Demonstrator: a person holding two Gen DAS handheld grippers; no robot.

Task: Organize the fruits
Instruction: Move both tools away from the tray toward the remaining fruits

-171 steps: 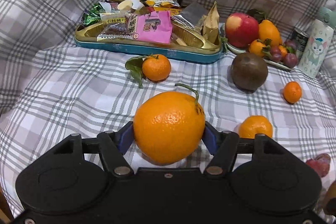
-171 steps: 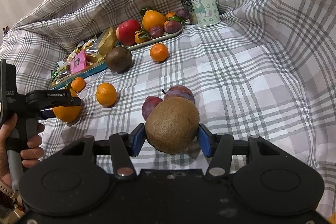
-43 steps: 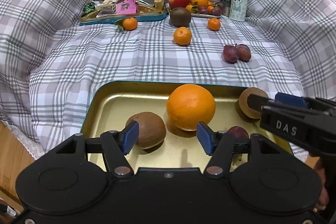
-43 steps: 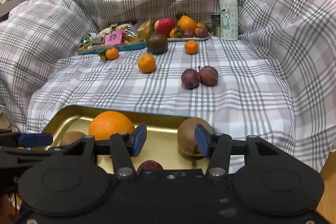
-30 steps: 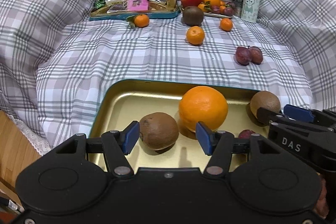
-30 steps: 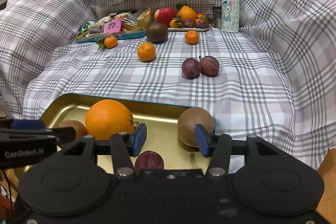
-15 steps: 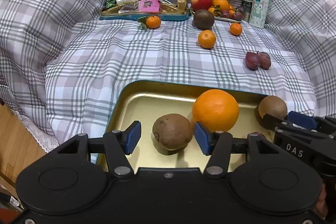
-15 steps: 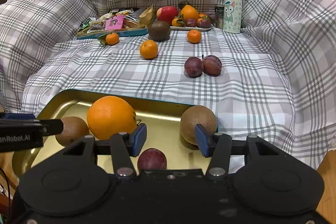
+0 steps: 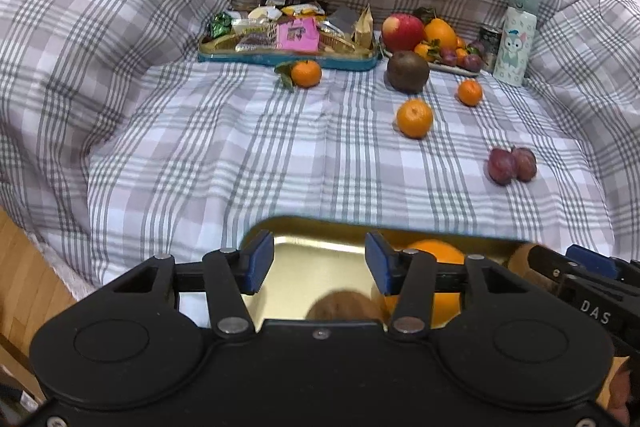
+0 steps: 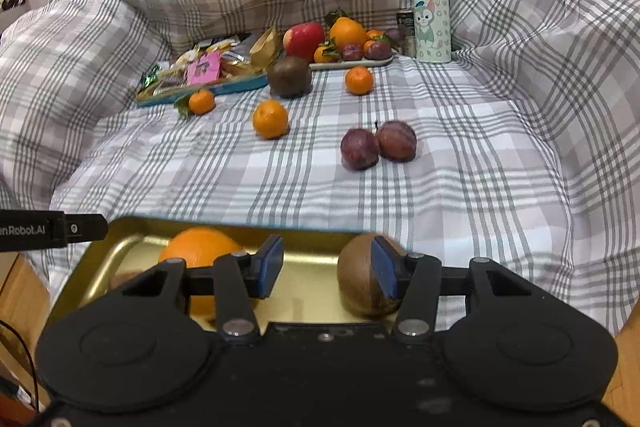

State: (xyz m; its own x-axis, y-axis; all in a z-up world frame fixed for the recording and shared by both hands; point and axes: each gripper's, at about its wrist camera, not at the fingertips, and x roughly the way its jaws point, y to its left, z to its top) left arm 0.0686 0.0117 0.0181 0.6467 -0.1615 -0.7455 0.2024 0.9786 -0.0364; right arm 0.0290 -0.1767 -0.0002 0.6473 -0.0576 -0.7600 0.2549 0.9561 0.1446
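Observation:
A gold tray (image 9: 320, 267) (image 10: 312, 283) lies at the near edge of the checked cloth. It holds a large orange (image 9: 436, 255) (image 10: 196, 247) and brown kiwis (image 9: 344, 305) (image 10: 356, 279). My left gripper (image 9: 319, 263) is open and empty above the tray. My right gripper (image 10: 326, 267) is open and empty, its right finger in front of a kiwi. On the cloth lie two plums (image 10: 376, 145) (image 9: 512, 165), three tangerines (image 9: 415, 118) (image 9: 306, 73) (image 9: 470, 92) and a dark round fruit (image 9: 408, 71).
A blue-rimmed snack tray (image 9: 288, 43) and a white plate (image 9: 452, 69) with an apple (image 9: 402, 27) and small fruits stand at the back. A cartoon bottle (image 9: 514, 43) stands at the back right beside a small can (image 9: 490, 35). Wood floor (image 9: 24, 267) shows at the left.
Both grippers have risen and pulled back from the tray, so the fruits in it now sit low and partly hidden behind the fingers. The fruit left earlier stays in the tray.

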